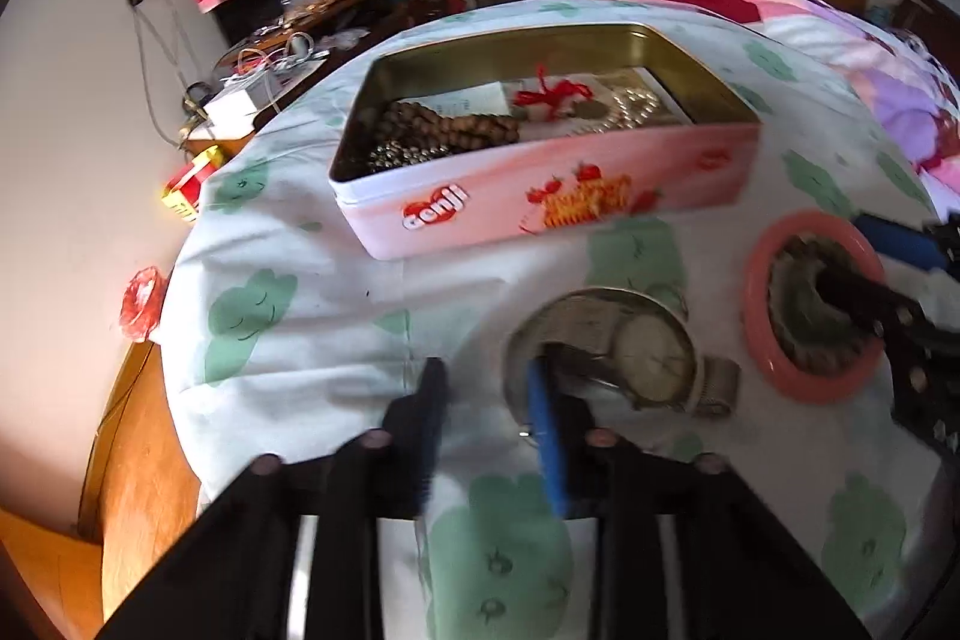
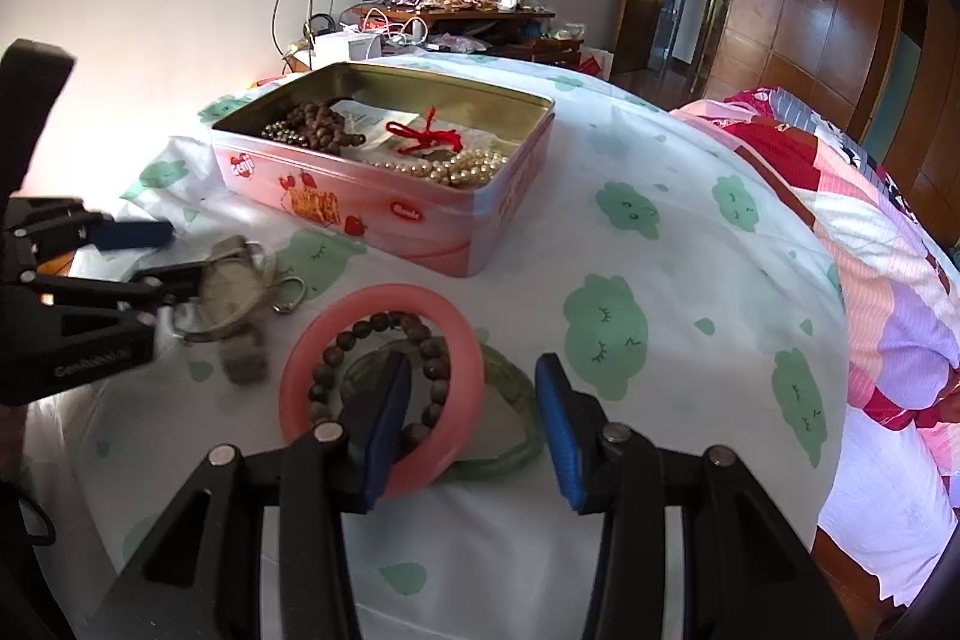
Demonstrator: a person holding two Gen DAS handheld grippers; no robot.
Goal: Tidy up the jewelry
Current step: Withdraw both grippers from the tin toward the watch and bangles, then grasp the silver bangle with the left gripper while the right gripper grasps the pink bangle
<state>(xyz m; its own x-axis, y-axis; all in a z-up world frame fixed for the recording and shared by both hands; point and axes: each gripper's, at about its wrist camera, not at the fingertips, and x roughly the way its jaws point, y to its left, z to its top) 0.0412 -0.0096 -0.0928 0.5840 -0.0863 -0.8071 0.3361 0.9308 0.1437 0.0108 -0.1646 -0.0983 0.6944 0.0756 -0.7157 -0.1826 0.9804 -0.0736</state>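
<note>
While tipped steeply downward, straddles the watch (image 1: 654, 358) with the left tool (image 1: 486, 370): jaws part-spread, one side inside the mesh strap loop, the other outside, not pressing. Reaches likewise with the right tool (image 2: 474, 367), spread, one side down inside the smooth pink ring (image 2: 294, 388) over the dark bead bracelet (image 2: 384, 322), the other beyond the translucent green bangle (image 2: 516, 454). Leaves all four lying on the white, cloud-printed sheet (image 2: 660, 280), near the open pink tin (image 2: 420, 220) of pearls (image 2: 462, 166) and wooden beads (image 2: 318, 124).
</note>
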